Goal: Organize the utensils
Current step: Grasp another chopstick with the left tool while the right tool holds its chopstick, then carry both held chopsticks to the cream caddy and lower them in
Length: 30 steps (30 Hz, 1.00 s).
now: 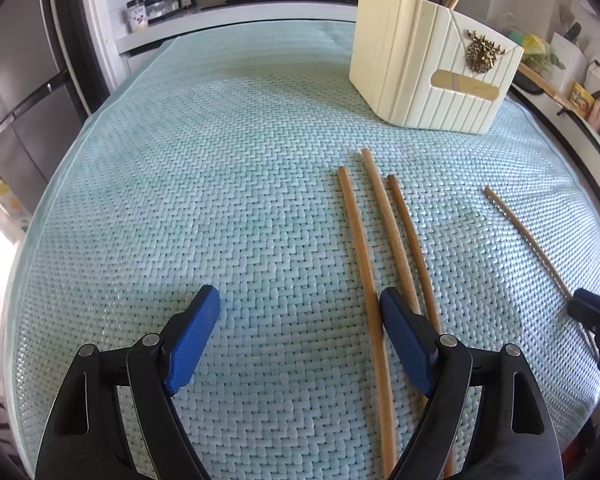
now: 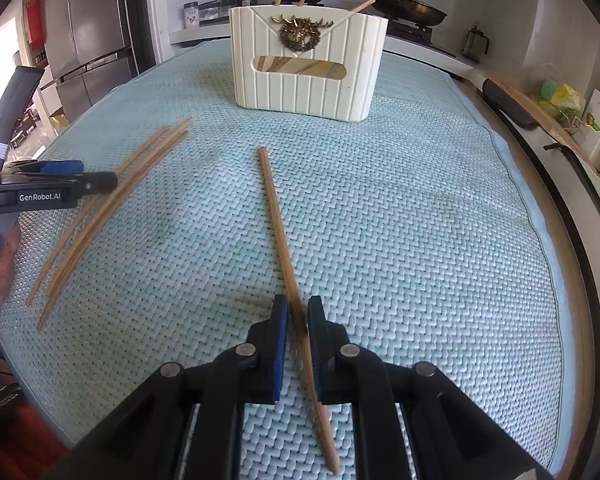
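Chopstick point(image 2: 278, 224) sits clamped in the right gripper point(image 2: 298, 312); left gripper point(image 1: 300, 300) gapes wide beside three chopsticks point(image 1: 374, 216).

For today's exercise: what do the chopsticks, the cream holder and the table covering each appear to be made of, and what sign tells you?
Chopsticks: probably bamboo or wood, matte tan with darker ends.
Cream holder: likely moulded plastic or resin, smooth and ribbed, with a brassy, metal-looking deer emblem.
Table covering: seemingly woven vinyl or plastic strips, a pale-green herringbone weave with slight sheen.

Both grippers point(image 1: 300, 312) point(image 2: 298, 312) have black arms, silver rivets, blue pads; one bears white "GenRobot.AI" lettering.
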Motion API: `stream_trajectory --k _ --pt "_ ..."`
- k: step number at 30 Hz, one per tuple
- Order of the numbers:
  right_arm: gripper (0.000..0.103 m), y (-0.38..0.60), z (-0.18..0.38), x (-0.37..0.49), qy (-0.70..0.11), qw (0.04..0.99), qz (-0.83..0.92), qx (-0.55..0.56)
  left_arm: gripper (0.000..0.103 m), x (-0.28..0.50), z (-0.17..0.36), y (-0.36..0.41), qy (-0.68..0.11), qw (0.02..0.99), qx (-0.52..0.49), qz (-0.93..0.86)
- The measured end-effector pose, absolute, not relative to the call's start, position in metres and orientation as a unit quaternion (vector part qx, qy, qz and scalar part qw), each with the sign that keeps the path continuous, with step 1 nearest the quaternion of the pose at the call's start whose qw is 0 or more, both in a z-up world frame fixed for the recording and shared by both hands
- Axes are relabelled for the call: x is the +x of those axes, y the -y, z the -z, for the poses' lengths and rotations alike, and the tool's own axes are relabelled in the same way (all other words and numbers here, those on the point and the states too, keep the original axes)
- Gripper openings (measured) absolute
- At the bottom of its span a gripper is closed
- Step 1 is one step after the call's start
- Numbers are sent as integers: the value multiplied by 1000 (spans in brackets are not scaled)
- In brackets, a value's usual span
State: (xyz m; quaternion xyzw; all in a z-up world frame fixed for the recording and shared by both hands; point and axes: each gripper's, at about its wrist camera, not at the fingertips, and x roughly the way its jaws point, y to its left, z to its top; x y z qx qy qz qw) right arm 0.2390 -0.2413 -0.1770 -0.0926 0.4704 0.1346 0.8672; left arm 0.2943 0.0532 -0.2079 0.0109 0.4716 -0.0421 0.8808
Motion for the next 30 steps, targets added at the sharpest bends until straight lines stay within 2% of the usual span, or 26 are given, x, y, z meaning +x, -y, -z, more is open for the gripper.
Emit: stream_trajectory --k 9,20,23,24,25,27,28,30 --pt "11 219 178 291 -483 846 -198 -108 82 322 209 -49 -481 875 15 55" --pt "11 189 180 352 -499 821 -250 -116 70 361 205 -35 -494 865 36 75" --pt "11 181 181 362 -499 818 -258 -121 60 365 204 -33 -496 864 39 79" --pt "11 179 182 364 -499 818 -260 -123 51 365 203 -32 -496 864 39 82" --pt "11 177 182 365 -498 818 -261 -124 48 366 202 -32 -495 864 43 82" --pt "10 176 182 367 -498 817 -262 -124 31 366 200 -31 -494 864 42 87" --pt "9 176 183 367 -498 817 -262 -123 27 366 200 -31 -492 865 41 89" --pt "6 177 183 367 -496 819 -262 -118 8 366 200 -30 -490 865 39 96"
